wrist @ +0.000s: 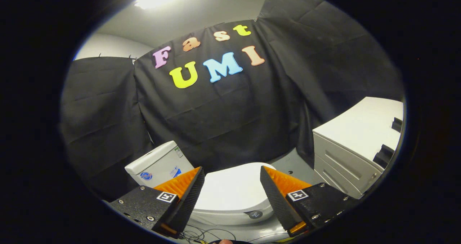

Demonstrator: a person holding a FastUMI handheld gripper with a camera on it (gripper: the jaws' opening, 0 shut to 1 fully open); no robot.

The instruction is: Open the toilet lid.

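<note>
Gripper view showed the gripper (232,172) released, its two wedge-shaped fingers (187,191) spread wide apart in the lower middle of the frame, each with a ribbed inner face and a dotted, grippy outer side, and each fixed to a rough black block with screws and a small square marker. Nothing was held between them. In the gap between the fingers and just beyond them lay the toilet lid (234,191), closed and flat, a smooth, glossy white oval with a rounded front edge. A small dark round button (255,214) sat on the toilet's front rim, low in the frame near the right finger. To the left of the lid, behind the left finger, stood the toilet tank (158,164), a boxy white ceramic shape with a slightly overhanging top. At the right of the frame stood a white cabinet (354,154) with flat panelled drawer fronts. Thin dark cables (201,234) curled on the pale floor at the bottom. Wrinkled black cloth (230,114) hung behind everything.
</note>
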